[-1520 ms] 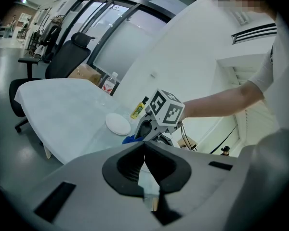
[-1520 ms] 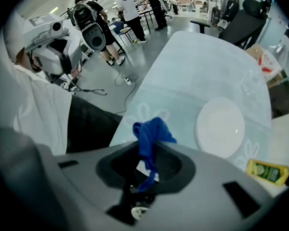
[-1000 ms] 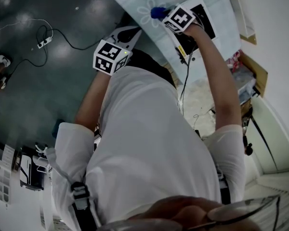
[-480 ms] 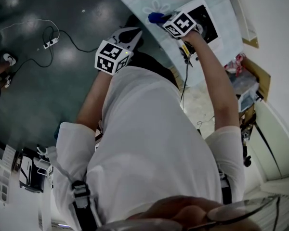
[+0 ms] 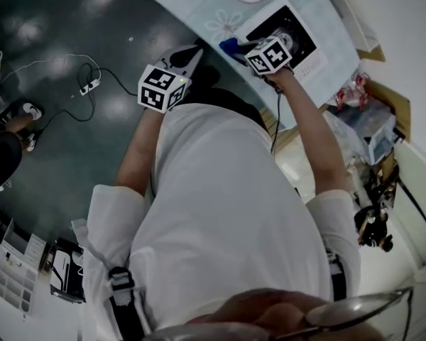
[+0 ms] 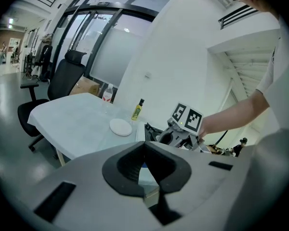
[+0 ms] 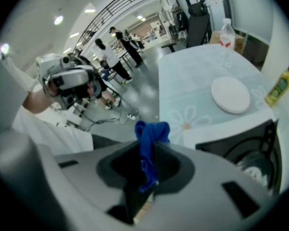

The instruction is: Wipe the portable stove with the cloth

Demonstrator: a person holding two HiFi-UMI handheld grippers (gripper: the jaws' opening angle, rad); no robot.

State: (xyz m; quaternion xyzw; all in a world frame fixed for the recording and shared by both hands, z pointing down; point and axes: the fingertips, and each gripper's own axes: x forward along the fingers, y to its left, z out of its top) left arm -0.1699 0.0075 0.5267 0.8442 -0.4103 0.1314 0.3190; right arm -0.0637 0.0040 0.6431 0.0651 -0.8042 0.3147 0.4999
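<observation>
Seen from the head view, a person in a white shirt stands at a pale blue-green table printed with flowers (image 5: 199, 9), holding a gripper in each hand. The right gripper (image 7: 147, 150) has its jaws pressed together on a crumpled deep-blue cloth (image 7: 151, 133). In the right gripper view we see the cloth pinched between the dark pads, with its bunched end standing up past the jaw tips. The white-bodied portable stove with a black top and round burner (image 5: 298, 38) sits on the table near its edge, and the blue cloth is held just beside the stove's left corner. We cannot tell whether cloth and stove touch. In the right gripper view the stove lies at the lower right, beside the jaws. Beyond it are a round white plate (image 7: 230, 94), a small yellow bottle (image 7: 279, 88) and a clear plastic water bottle (image 7: 225, 30), all standing on the table. The left gripper (image 6: 145, 165) is held off the table's edge, above the dark grey floor (image 5: 64, 148), and apart from the right gripper. In its own view we see its jaws drawn together with nothing between them; only a thin sliver of the table shows through the seam. A black office chair (image 6: 62, 81) stands at the table's far side. A white power strip with its cable (image 5: 90, 87) lies on the floor.
</observation>
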